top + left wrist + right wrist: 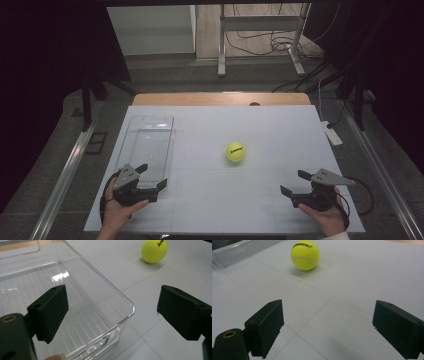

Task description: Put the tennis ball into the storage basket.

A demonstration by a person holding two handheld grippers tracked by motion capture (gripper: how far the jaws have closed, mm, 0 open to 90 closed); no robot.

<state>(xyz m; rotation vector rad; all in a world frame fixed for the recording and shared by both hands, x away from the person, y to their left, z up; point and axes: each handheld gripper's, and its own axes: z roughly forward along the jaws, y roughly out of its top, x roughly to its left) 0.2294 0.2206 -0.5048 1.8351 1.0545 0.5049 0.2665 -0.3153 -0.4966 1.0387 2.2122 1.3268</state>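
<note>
A yellow tennis ball [235, 152] lies near the middle of the white table [260, 125]. A clear plastic tray [148, 145], with nothing in it, lies at the left. My left gripper [151, 176] is held at the tray's near right corner, open, nothing between its jaws. In the left gripper view that corner of the tray [100, 315] sits between the jaws and the ball [154, 251] is far off at upper right. My right gripper [294, 182] stands open at the front right, jaws bare. The ball [305, 255] lies ahead of it in the right gripper view.
A white remote-like object [333, 134] lies at the table's right edge. Beyond the table's far wooden edge [220, 98] are metal stand legs [221, 45] and cables on the floor. A person's hands hold both grippers at the front edge.
</note>
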